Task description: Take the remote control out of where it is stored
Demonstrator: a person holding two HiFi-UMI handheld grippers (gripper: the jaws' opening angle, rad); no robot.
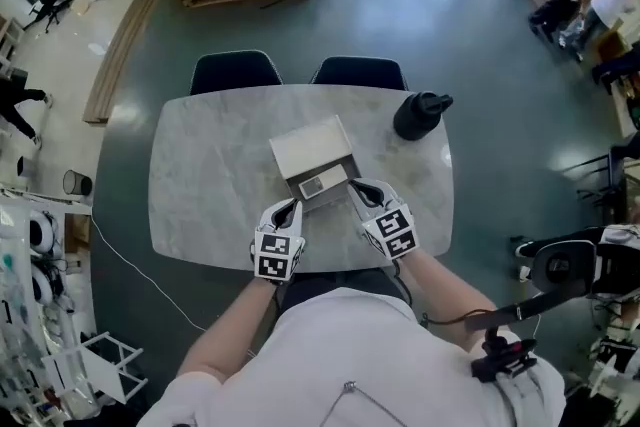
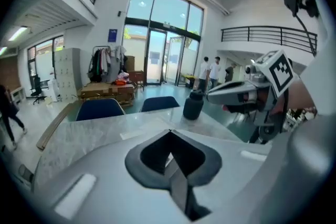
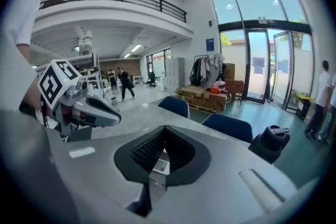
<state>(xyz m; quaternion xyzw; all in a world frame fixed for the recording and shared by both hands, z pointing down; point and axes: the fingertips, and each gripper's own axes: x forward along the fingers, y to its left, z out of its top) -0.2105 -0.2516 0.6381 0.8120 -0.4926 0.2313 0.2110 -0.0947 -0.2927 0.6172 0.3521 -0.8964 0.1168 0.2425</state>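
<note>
A pale box [image 1: 311,148] lies in the middle of the marble table [image 1: 200,175]. At its near end a lower part juts out, carrying a grey patterned piece [image 1: 322,186] that may be the remote control. My left gripper [image 1: 290,208] sits just left of that end. My right gripper [image 1: 358,189] sits just right of it, its tips beside the corner. In both gripper views the jaws meet at the tips around a dark hole. Through the right gripper [image 3: 165,128] hole I see a small white thing with a red and a green mark [image 3: 160,166]. The left gripper [image 2: 169,134] hole shows only a white sliver.
A black jug [image 1: 420,114] stands at the table's far right. Two dark chairs [image 1: 236,71] are tucked in along the far side. The near table edge is right under both grippers. Cardboard boxes and people stand far off on the floor.
</note>
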